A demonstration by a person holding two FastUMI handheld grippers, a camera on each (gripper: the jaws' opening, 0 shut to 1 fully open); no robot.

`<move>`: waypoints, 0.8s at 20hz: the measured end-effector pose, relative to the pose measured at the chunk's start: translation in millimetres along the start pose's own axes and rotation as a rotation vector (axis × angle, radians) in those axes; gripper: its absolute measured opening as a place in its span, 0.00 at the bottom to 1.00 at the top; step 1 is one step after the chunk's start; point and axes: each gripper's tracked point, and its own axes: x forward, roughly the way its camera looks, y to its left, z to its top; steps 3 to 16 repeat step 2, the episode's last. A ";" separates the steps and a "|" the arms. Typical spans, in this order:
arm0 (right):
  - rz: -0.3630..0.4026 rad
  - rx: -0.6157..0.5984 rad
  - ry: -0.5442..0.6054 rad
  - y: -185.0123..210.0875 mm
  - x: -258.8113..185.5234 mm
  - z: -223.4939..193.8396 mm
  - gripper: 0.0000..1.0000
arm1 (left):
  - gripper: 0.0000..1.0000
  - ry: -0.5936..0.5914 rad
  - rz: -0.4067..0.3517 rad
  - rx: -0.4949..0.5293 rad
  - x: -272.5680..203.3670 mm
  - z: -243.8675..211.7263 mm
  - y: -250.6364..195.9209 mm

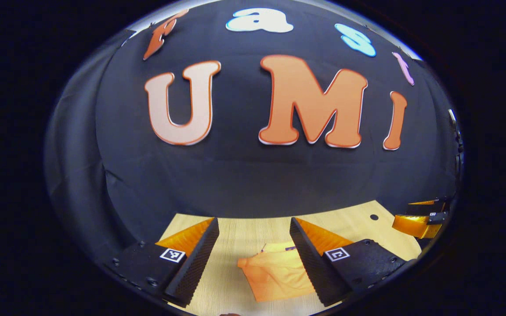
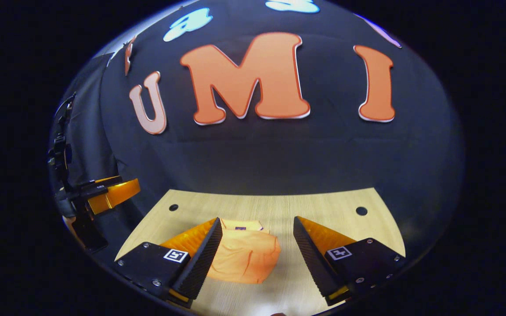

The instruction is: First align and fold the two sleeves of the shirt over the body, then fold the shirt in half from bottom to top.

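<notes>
Pale wooden tabletop (image 2: pixel 323 206) under a black cloth wall. Near its front edge, left gripper (image 1: pixel 253 259) and right gripper (image 2: pixel 257 259), both spread wide, gripping nothing. Just beyond, mid-table, compact folded orange cotton shirt (image 2: pixel 244 259), about equally near both.

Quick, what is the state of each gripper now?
Left gripper: open, holding nothing.
Right gripper: open, holding nothing; shirt lies on the table.

An orange shirt (image 2: pixel 244 256) with a purple neck label lies on a pale wood-grain table (image 2: pixel 279 206).
</notes>
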 end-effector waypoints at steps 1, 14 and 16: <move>-0.002 -0.011 -0.033 0.1 -15.8 10.1 0.99 | 0.99 -0.032 -0.002 -0.013 -13.8 6.9 -5.2; -0.002 -0.019 -0.059 -1.1 -28.1 15.7 0.99 | 0.99 -0.064 -0.016 -0.030 -25.1 15.4 -12.0; -0.002 -0.019 -0.059 -1.1 -28.1 15.7 0.99 | 0.99 -0.064 -0.016 -0.030 -25.1 15.4 -12.0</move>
